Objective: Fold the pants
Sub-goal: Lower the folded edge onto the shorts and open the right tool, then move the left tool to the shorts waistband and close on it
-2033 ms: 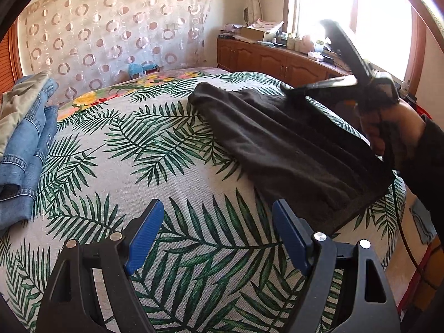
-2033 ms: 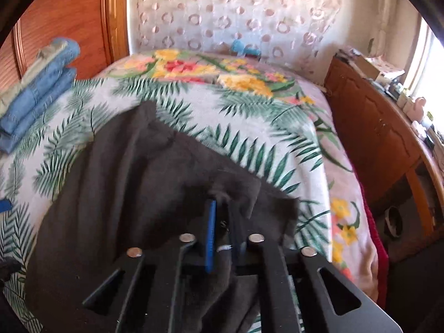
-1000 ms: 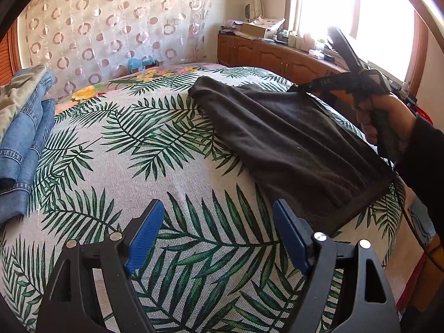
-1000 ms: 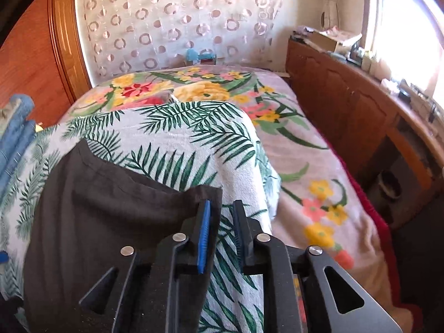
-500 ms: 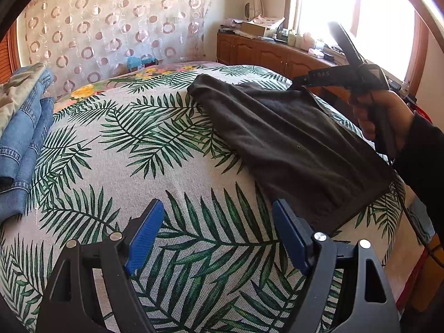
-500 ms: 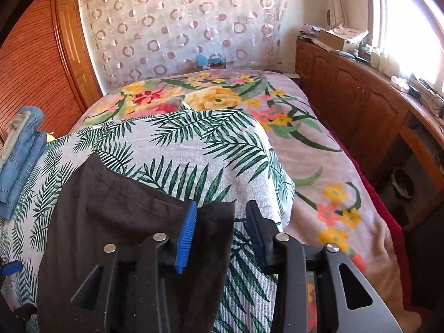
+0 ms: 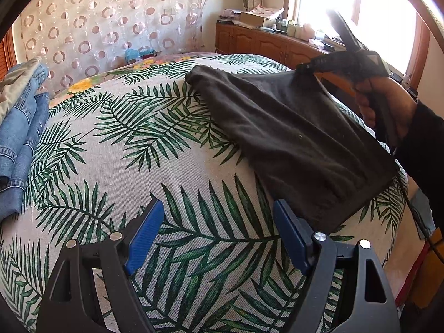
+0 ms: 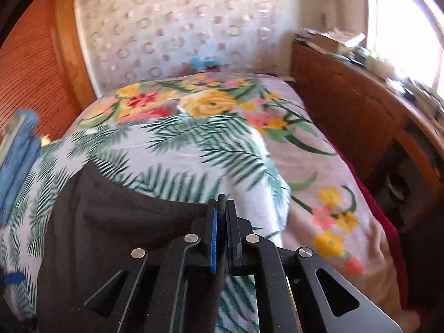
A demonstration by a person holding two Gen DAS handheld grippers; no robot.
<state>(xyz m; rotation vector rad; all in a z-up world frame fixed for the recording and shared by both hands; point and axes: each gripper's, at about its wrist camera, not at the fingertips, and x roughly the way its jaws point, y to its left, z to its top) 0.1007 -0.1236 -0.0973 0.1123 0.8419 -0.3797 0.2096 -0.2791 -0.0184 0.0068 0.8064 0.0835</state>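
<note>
The right claw [image 8: 221, 211] has just been closing, and its blue pads now pinch a corner of the dark pants [image 8: 116, 236], lifting that edge off the bed [image 8: 177, 152]. From that corner the pants spread left and back toward the person, flat on the palm-leaf cover. A hand [image 7: 383, 105] grips the claw's handle. The left claw [image 7: 216, 236] hovers with jaws wide apart and nothing between them, leaf cover below it; the pants lie just right of its right finger. Folded jeans [image 7: 19, 127] sit far left of it.
</note>
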